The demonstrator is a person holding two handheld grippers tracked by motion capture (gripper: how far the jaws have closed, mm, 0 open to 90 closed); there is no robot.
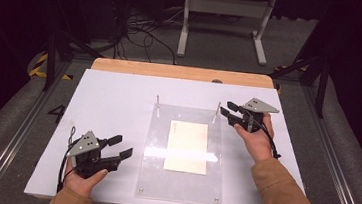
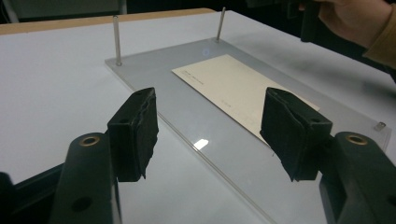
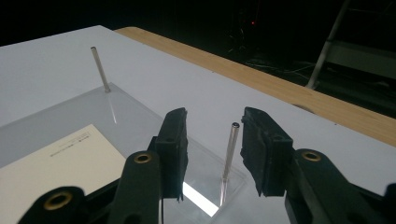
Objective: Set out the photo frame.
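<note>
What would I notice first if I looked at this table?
Likely the clear sheet flat in the middle of the white table, with a cream card under or on it and two thin metal pins standing at its far corners. Next, the black claws: the right claw is open around the far right pin, and the left claw is open near the sheet's left edge.

Dim room, table lit from overhead. Glare band across the clear plate (image 1: 182, 155); bright glint between the left gripper's (image 2: 210, 135) jaws, another just below the right gripper's (image 3: 212, 151) jaws. Jaws nearest the lens soft-focused. Background black, grainy.
</note>
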